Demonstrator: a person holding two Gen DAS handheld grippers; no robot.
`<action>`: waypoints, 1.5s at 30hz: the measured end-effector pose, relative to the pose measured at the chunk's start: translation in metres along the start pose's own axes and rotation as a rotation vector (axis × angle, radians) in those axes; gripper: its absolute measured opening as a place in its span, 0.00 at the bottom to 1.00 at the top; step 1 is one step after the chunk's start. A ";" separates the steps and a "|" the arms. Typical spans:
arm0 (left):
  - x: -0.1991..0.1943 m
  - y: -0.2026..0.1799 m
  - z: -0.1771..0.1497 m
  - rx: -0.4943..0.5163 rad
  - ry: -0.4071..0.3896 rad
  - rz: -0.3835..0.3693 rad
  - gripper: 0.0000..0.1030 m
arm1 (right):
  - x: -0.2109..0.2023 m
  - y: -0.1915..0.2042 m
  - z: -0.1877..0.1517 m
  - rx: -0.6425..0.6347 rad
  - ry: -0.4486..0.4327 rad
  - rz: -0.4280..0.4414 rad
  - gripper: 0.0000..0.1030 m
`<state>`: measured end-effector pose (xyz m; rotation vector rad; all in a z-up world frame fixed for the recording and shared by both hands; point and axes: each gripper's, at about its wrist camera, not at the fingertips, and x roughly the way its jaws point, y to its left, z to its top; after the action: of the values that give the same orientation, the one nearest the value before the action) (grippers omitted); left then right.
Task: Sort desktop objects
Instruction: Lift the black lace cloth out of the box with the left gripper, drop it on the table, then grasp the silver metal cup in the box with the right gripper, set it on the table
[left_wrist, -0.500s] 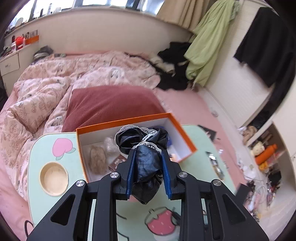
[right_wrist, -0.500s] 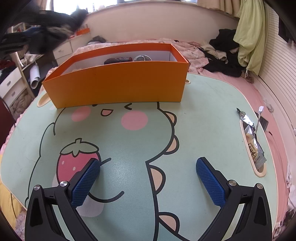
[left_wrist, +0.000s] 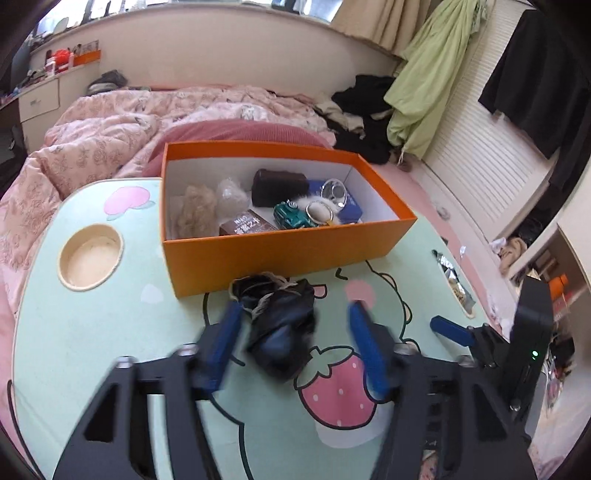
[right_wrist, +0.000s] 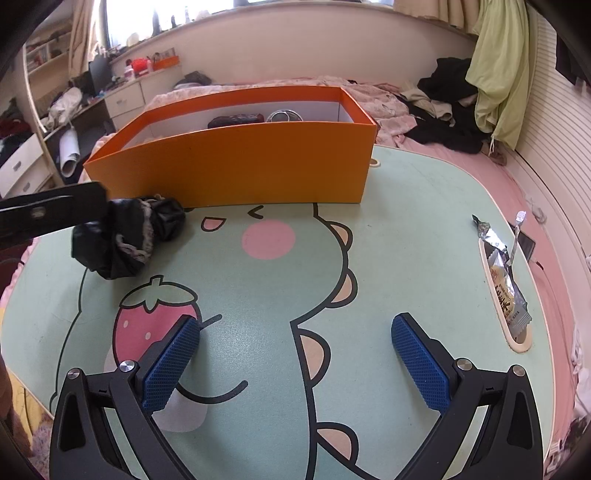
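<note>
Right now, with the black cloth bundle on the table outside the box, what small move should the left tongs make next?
Probably close on the black cloth bundle again: it lies between the open left tongs, in front of the orange box, not in it.

desk (right_wrist: 406, 229): smooth, matt, printed mint surface
box (left_wrist: 280, 254): orange cardboard, matt; white paper lining inside
cloth bundle (left_wrist: 284, 325): black fabric with slight sheen; pale lace trim
snack packet (right_wrist: 506, 291): crinkled, glossy foil
right hand-held gripper (right_wrist: 295, 363): matt black plastic arms; blue rubbery, cross-hatched pads (right_wrist: 421, 363); shiny metal screws
bed quilt (left_wrist: 110, 147): soft pink printed cloth
</note>
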<state>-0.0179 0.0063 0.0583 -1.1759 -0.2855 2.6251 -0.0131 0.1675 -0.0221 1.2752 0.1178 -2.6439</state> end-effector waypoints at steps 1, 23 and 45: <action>-0.006 0.000 -0.007 0.017 -0.021 0.018 0.80 | 0.000 0.000 -0.001 0.000 0.000 0.000 1.00; 0.020 -0.009 -0.070 0.193 0.066 0.200 1.00 | 0.005 0.005 -0.008 0.005 -0.004 0.004 0.95; 0.019 -0.011 -0.072 0.191 0.057 0.198 1.00 | 0.081 0.004 0.165 0.161 0.114 0.093 0.34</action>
<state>0.0256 0.0277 0.0005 -1.2679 0.0960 2.7048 -0.1874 0.1253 0.0176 1.4439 -0.1375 -2.5454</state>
